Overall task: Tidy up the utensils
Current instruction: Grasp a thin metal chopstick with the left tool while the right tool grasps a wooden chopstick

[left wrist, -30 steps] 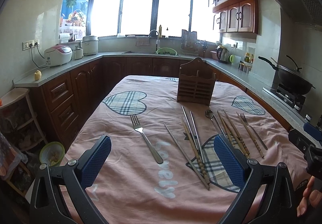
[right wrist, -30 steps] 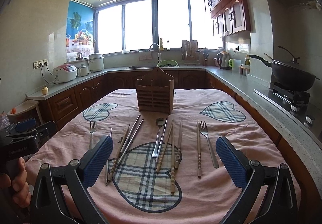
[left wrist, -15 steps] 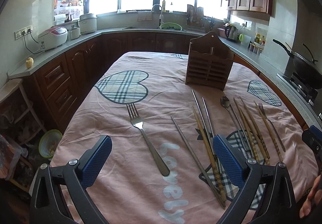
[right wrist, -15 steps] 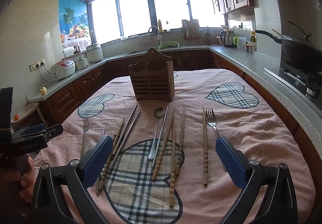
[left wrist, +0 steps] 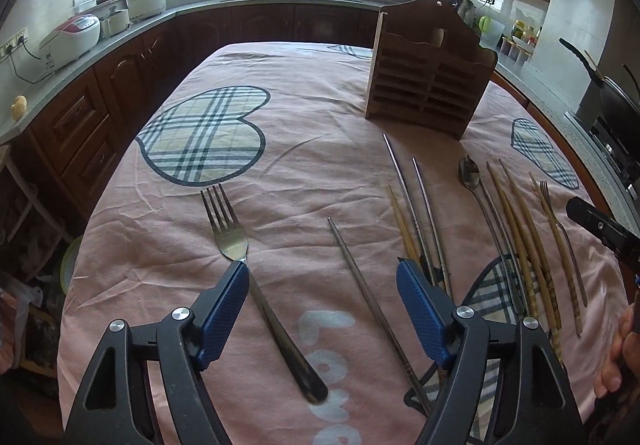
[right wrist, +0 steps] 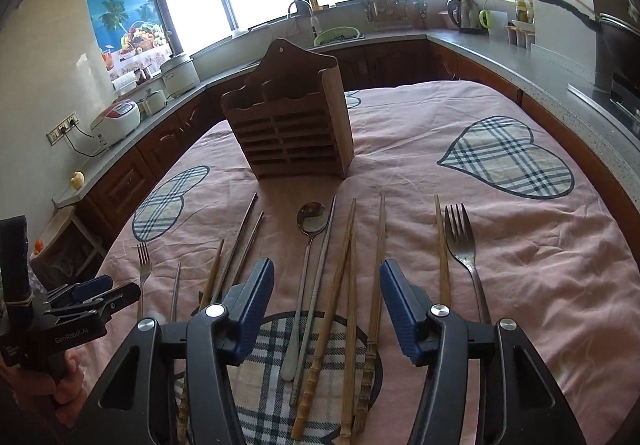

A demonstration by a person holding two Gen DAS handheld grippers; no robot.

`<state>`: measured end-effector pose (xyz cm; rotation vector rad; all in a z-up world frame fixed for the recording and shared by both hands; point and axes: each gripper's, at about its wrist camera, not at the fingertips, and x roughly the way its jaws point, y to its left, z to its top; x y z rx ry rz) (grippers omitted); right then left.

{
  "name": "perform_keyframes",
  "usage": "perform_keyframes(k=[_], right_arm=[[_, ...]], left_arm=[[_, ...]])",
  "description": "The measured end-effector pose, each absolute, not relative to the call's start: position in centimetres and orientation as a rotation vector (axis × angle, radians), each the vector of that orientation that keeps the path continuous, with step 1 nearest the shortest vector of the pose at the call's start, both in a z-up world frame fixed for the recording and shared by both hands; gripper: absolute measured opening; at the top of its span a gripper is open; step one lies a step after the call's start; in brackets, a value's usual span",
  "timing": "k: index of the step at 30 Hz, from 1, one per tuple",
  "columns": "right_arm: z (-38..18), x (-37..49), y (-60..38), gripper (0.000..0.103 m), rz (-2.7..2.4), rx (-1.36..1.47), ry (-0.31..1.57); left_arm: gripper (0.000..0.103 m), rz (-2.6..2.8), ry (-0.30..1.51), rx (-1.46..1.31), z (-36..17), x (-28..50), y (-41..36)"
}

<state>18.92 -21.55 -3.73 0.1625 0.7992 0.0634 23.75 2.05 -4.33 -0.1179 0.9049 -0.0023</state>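
A wooden utensil holder stands upright on the pink tablecloth. In front of it lie a fork, metal chopsticks, a spoon, wooden chopsticks and a second fork. My left gripper hangs low over the first fork's handle and a lone metal chopstick. Its jaws are closing with both between them, and its left pad is close to the fork's neck. My right gripper is closing over the spoon handle and wooden chopsticks, gripping nothing.
Dark wood cabinets and a grey counter ring the table. A rice cooker sits on the left, a wok on the stove to the right. The left gripper shows in the right wrist view, held by a hand.
Both grippers have moved forward and tipped down toward the utensils, which now look larger and closer. Both pairs of jaws have narrowed from wide open.
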Motion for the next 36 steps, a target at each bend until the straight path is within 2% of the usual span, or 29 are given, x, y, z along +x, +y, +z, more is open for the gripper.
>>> perform_keyframes(k=[9, 13, 15, 21, 23, 24, 25, 26, 31, 36], right_arm=[[-6.1, 24.6, -22.3, 0.035, 0.060, 0.197, 0.891], [-7.2, 26.9, -22.5, 0.032, 0.060, 0.202, 0.931], [-7.7, 27.9, -22.7, 0.027, 0.057, 0.198, 0.948], [-9.9, 31.0, -23.0, 0.020, 0.035, 0.179, 1.018], [-10.7, 31.9, -22.9, 0.019, 0.032, 0.169, 1.036], [-10.7, 32.0, -22.7, 0.016, 0.027, 0.146, 1.021], [-10.8, 32.2, -22.5, 0.014, 0.019, 0.123, 1.021], [-10.8, 32.4, -22.5, 0.007, 0.015, 0.119, 1.020], [-9.9, 32.0, -22.9, 0.005, 0.042, 0.178, 1.002], [-6.5, 29.8, -22.8, 0.004, 0.084, 0.212, 0.934]], left_arm=[[0.055, -0.017, 1.009, -0.124, -7.0, 29.3, 2.3], [0.053, -0.020, 1.065, -0.123, -8.3, 31.1, 2.1], [0.050, -0.016, 1.080, -0.115, -8.7, 31.7, 2.0], [0.050, 0.001, 1.086, -0.056, -8.9, 32.4, 0.7], [0.043, 0.003, 1.073, -0.021, -9.0, 32.4, 0.1], [0.034, -0.005, 1.064, 0.003, -9.0, 32.4, -0.3], [0.019, -0.023, 1.058, 0.014, -9.0, 32.4, -0.7], [0.011, -0.035, 1.058, 0.019, -9.0, 32.3, -1.0], [0.003, -0.105, 1.063, -0.086, -8.7, 32.1, 0.4], [0.003, -0.159, 1.008, -0.192, -6.2, 30.7, 3.0]])
